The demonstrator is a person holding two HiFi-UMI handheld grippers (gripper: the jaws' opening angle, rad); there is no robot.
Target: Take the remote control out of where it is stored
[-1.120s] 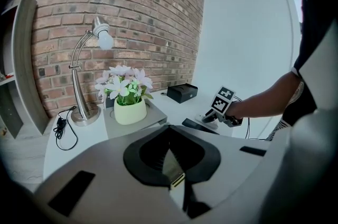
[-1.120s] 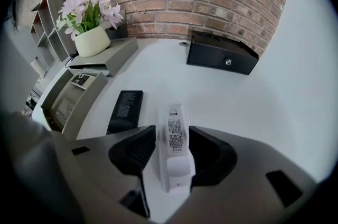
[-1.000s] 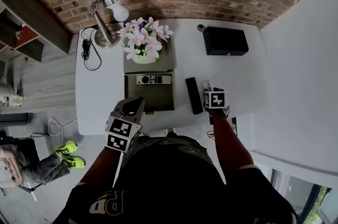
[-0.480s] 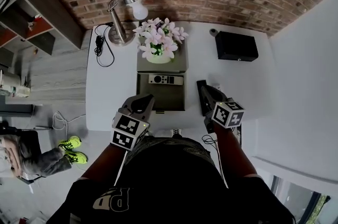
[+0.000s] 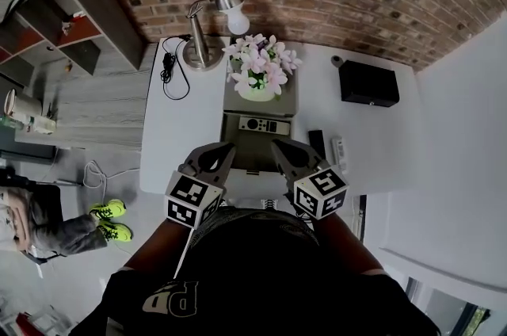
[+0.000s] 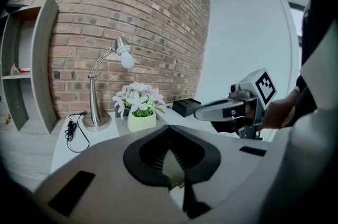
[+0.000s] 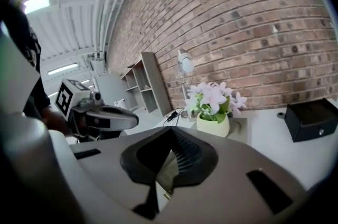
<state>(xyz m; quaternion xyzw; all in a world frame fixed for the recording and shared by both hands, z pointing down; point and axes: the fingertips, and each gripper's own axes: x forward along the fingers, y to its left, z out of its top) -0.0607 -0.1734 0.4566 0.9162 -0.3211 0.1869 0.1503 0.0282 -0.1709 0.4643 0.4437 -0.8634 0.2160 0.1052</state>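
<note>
A pale remote control (image 5: 264, 124) with dark buttons lies crosswise at the back of an open grey drawer (image 5: 252, 154). A black remote (image 5: 317, 144) and a white remote (image 5: 338, 153) lie side by side on the white table (image 5: 178, 136), right of the drawer. My left gripper (image 5: 215, 155) hovers at the drawer's front left corner, shut and empty. My right gripper (image 5: 282, 149) hovers at the front right corner, shut with nothing between its jaws. Each gripper view shows its own jaws closed (image 6: 168, 130) (image 7: 170, 133) and the other gripper (image 6: 232, 109) (image 7: 103, 117) alongside.
A pot of pink flowers (image 5: 260, 77) stands on the grey unit behind the drawer. A desk lamp (image 5: 207, 29) with a black cable (image 5: 170, 65) stands at the back left. A black box (image 5: 368, 83) sits back right, against the brick wall. Shelves (image 5: 67, 17) stand left.
My right gripper has left the remotes on the table's right side, swung left to the drawer's front and closed its jaws. The left gripper has barely moved.
</note>
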